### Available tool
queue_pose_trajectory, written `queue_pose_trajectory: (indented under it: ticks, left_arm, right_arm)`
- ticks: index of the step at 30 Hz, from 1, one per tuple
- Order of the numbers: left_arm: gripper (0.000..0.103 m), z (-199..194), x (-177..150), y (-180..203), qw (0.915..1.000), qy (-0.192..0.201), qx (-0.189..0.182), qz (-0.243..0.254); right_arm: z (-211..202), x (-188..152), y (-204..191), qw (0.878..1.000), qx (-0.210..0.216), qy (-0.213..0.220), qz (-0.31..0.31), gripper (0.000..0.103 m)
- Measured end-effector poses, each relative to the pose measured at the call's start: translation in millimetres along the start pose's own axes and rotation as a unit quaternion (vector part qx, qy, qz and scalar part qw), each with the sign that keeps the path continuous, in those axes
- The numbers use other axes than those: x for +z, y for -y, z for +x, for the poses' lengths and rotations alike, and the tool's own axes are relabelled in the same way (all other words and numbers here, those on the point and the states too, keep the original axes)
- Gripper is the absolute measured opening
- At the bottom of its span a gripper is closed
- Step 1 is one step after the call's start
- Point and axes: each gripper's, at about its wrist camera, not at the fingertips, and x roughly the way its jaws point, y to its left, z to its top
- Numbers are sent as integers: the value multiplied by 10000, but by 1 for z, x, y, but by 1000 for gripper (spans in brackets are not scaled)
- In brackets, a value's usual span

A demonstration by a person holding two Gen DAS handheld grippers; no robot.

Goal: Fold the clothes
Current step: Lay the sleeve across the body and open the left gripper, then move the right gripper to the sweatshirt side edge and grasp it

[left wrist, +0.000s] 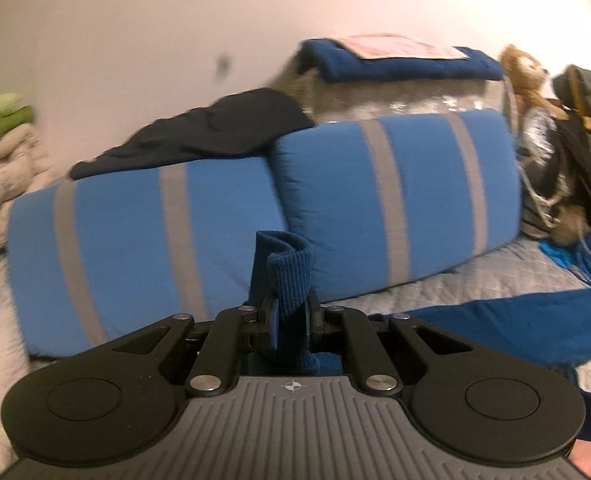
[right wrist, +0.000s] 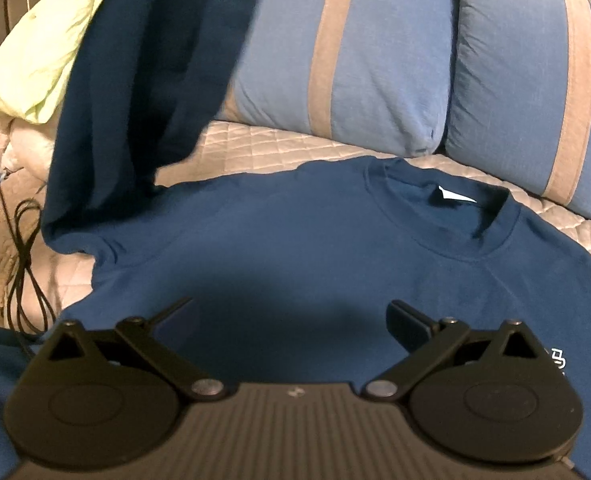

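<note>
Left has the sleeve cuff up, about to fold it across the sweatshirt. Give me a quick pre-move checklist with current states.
1. Left gripper jaws shut on the ribbed cuff: ok.
2. Right gripper jaws open, holding nothing: ok.
3. Sweatshirt body lies flat on the quilted bed cover, collar toward the striped pillows: ok.
4. Lifted sleeve hangs free of the pillows: ok.
5. Black cable beside the sweatshirt's edge, clear of the fold path: cannot tell.
6. Other sleeve's position: cannot tell.
</note>
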Motion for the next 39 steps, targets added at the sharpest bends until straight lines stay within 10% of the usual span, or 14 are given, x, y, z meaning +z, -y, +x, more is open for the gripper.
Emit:
queue_pose_trajectory:
  ticks: [3,10,30,39]
  left_arm:
    - [14,12,2,16,9997,-118,-186,146]
    - [66,15,-9,27,9992,-87,-225,314]
    - [71,-44,-87,-93,9929,-743,480,-790]
    - [71,-49,-115,-119,9860,-865,661,-1264]
  right_arm:
    - [0,0,1,10000,-12,-4,17,103]
    - [0,0,5,9999,-55,-12,89,103]
    - [-12,2,-10,9970,13,222,-737,102]
    - [-16,3,-8,9756,28,-134,-2193,94]
